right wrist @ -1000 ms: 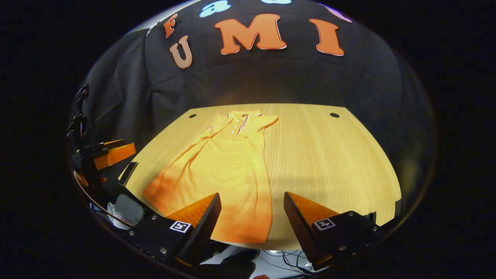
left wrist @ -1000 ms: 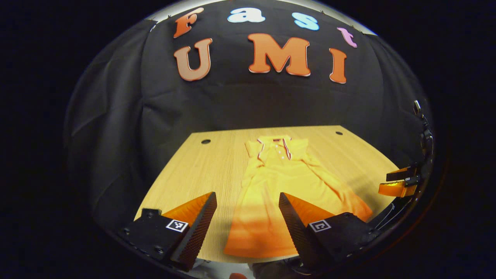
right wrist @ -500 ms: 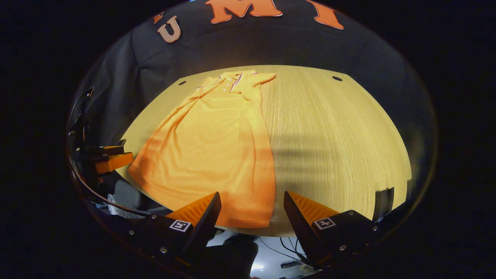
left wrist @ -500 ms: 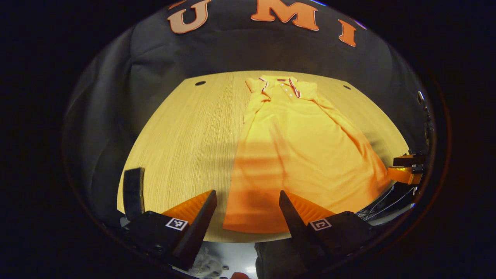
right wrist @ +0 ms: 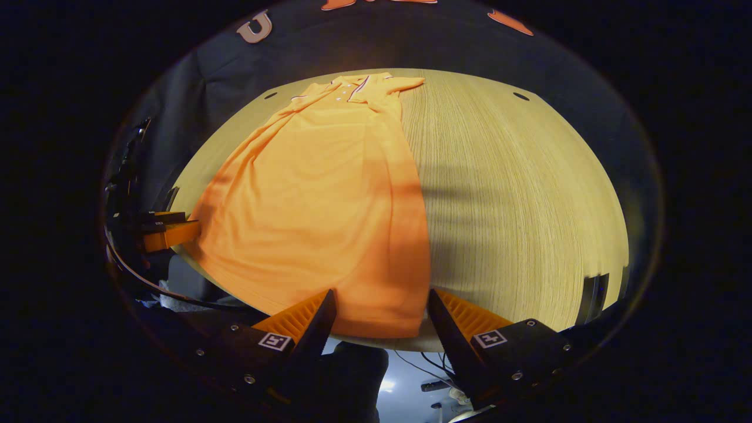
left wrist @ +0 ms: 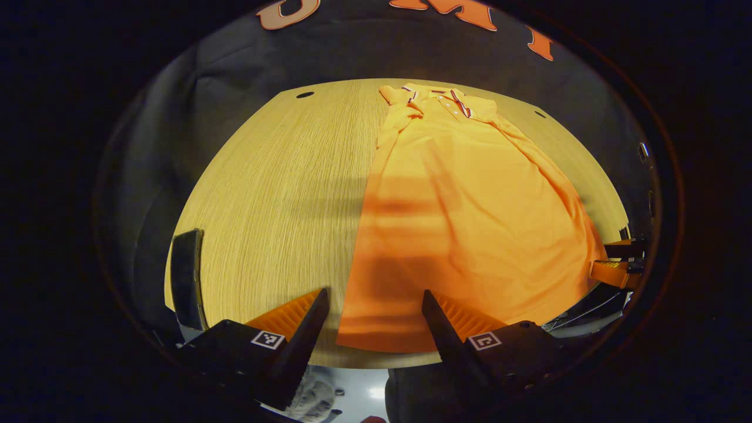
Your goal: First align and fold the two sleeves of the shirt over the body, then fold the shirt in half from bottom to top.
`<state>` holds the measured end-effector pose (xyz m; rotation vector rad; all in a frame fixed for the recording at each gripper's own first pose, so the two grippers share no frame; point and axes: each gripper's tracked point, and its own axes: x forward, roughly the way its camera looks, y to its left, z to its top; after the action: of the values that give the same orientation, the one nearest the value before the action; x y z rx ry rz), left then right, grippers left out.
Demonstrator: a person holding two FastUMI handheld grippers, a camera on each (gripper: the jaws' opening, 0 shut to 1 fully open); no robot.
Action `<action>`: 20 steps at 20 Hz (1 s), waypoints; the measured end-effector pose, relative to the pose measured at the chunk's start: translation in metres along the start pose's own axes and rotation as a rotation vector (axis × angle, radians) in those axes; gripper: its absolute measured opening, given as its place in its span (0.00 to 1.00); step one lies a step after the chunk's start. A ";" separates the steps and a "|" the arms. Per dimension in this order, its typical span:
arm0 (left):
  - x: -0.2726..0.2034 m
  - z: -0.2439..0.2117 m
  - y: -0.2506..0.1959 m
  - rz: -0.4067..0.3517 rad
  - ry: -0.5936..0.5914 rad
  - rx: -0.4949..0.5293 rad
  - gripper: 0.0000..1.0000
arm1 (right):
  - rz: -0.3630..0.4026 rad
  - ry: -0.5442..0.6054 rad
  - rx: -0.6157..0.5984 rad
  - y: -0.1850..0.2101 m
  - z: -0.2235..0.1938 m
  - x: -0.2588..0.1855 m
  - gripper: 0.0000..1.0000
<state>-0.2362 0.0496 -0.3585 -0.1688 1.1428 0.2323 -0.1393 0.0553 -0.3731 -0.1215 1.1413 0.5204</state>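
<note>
1. We see a wooden table (left wrist: 276, 194), black booth cloth behind it.
2. Orange shirt (left wrist: 470, 200) lies flat ahead of both claws.
3. Left claw (left wrist: 374, 314) and right claw (right wrist: 380, 314) gape wide at the hem, holding nothing.

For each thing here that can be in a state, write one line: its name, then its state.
Orange polo shirt: lying lengthwise on the table, sleeves folded in, not yet folded in half.
Collar: at the far end.
Bottom hem: at the near table edge.
Left gripper: open, at the hem's corner.
Right gripper: open, at the hem's other corner.
</note>
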 end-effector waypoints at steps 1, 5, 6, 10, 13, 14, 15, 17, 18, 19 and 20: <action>0.002 0.003 -0.003 -0.015 -0.004 0.006 0.98 | -0.005 0.015 -0.010 0.002 -0.002 0.001 0.95; 0.002 0.006 -0.012 -0.038 0.019 0.035 0.79 | -0.069 0.004 0.062 -0.011 0.010 0.007 0.29; 0.006 0.008 -0.012 -0.017 0.027 -0.009 0.42 | -0.040 0.012 0.069 -0.005 0.011 0.009 0.20; 0.005 0.007 -0.026 -0.074 0.091 0.007 0.05 | 0.032 0.042 0.061 0.010 0.010 0.011 0.08; 0.002 0.010 -0.027 -0.105 0.104 -0.040 0.02 | 0.051 0.045 0.114 0.014 0.016 0.009 0.08; -0.002 0.016 -0.024 -0.107 0.083 -0.054 0.02 | 0.074 0.039 0.127 0.019 0.020 0.006 0.08; -0.005 0.023 -0.027 -0.134 0.077 -0.061 0.02 | 0.097 0.036 0.140 0.022 0.023 0.003 0.08; -0.013 0.040 -0.028 -0.161 0.043 -0.079 0.02 | 0.121 0.010 0.156 0.023 0.035 -0.002 0.08; -0.017 0.047 -0.030 -0.176 0.036 -0.101 0.02 | 0.131 -0.004 0.160 0.022 0.042 -0.006 0.08; -0.022 0.054 -0.031 -0.192 0.020 -0.116 0.02 | 0.139 -0.018 0.171 0.023 0.047 -0.009 0.08; -0.026 0.064 -0.031 -0.206 0.002 -0.120 0.02 | 0.155 -0.026 0.179 0.025 0.053 -0.014 0.08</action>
<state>-0.1814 0.0329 -0.3085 -0.3905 1.1052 0.1176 -0.1106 0.0915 -0.3342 0.1290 1.1718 0.5524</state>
